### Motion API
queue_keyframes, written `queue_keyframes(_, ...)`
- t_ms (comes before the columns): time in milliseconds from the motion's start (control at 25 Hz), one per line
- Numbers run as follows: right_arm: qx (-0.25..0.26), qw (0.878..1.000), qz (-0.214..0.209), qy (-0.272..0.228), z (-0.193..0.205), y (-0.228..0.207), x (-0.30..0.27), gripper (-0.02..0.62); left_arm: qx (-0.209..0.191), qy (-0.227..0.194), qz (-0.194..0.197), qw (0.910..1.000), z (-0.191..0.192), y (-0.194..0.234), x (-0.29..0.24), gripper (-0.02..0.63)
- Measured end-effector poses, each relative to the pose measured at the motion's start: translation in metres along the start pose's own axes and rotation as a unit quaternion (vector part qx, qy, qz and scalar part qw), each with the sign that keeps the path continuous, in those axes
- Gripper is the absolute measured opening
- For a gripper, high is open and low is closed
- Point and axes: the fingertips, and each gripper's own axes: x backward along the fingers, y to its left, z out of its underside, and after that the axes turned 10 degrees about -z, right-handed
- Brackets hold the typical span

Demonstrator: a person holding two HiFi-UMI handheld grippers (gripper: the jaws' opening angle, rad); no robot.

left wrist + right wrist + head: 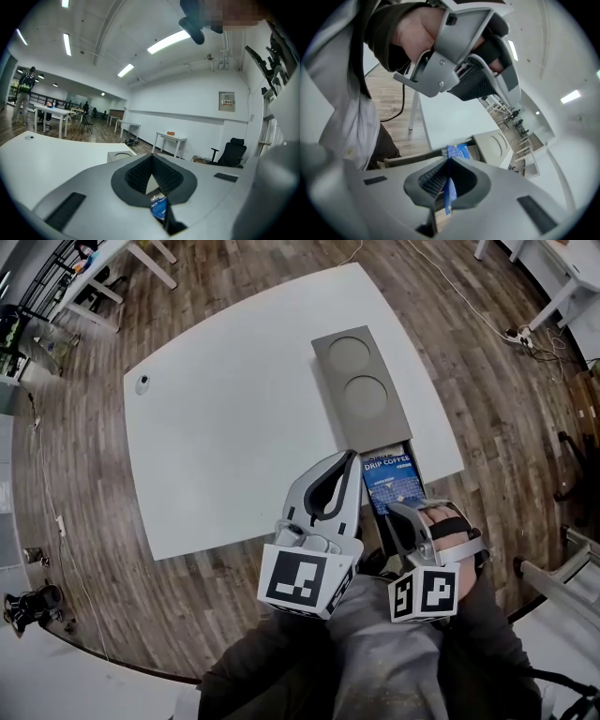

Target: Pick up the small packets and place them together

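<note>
Blue drip coffee packets [388, 481] lie in the open end compartment of a grey tray [328, 381] at the near edge of the white table [225, 427]. My right gripper [449, 161] is shut on one blue packet [450, 193], held edge-on above that compartment, where more blue packets [458, 151] show. In the head view the right gripper [403, 512] sits just below the compartment. My left gripper [347, 465] hovers beside it on the left, nearly level. Its pads [136, 176] meet at the tips, with nothing seen pinched. A strip of blue [158, 206] shows through the gap behind them.
The tray has two round recesses [356, 376] beyond the packets. A small grey disc [142, 383] lies at the table's far left corner. Wooden floor with cables [520, 334] surrounds the table. Other desks [51, 112] and an office chair [233, 152] stand further off.
</note>
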Motion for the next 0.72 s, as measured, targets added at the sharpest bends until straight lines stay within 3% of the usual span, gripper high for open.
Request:
queue_keyframes(360,0.0,0.997,0.071,-0.023,-0.006,0.009,0.051,0.014,-0.023,-0.028,0.006,0.9993,-0.016,-0.038,0.047,0.003)
queue_keyframes(720,-0.001,0.99,0.131,-0.042,-0.011,-0.009,0.079,0.012,-0.036,-0.041,0.005,0.9985,-0.024,-0.05,0.059,0.003)
